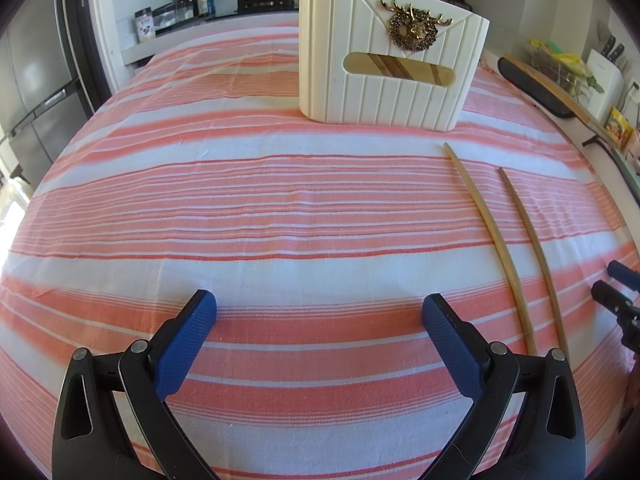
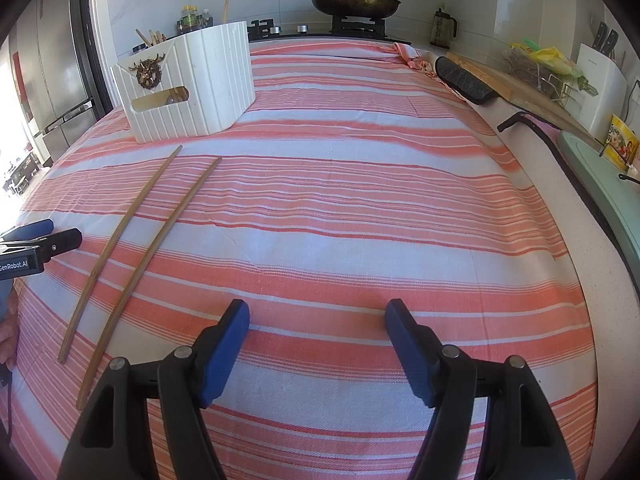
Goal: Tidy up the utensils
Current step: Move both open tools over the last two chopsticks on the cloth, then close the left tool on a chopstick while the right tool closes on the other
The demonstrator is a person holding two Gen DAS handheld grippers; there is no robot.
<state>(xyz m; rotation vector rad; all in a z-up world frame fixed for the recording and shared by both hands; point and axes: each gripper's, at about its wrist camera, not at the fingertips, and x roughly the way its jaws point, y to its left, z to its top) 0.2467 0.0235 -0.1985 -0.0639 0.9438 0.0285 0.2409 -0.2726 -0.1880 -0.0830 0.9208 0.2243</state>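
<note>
Two wooden chopsticks (image 1: 516, 248) lie side by side on the striped cloth, to the right of my left gripper (image 1: 320, 304); in the right wrist view the chopsticks (image 2: 136, 248) lie left of my right gripper (image 2: 316, 312). A white ribbed utensil holder (image 1: 384, 68) with a gold deer ornament stands beyond them, with wooden utensils inside; it also shows in the right wrist view (image 2: 188, 88). Both grippers are open and empty, hovering over the cloth.
An orange-and-white striped cloth (image 2: 360, 208) covers the counter. A lidded frying pan (image 2: 356, 2) sits on the stove at the back. A black mat (image 2: 464, 78), a cutting board, a knife block (image 2: 600, 84) and a teal tray (image 2: 600, 184) line the right edge. A fridge stands on the left.
</note>
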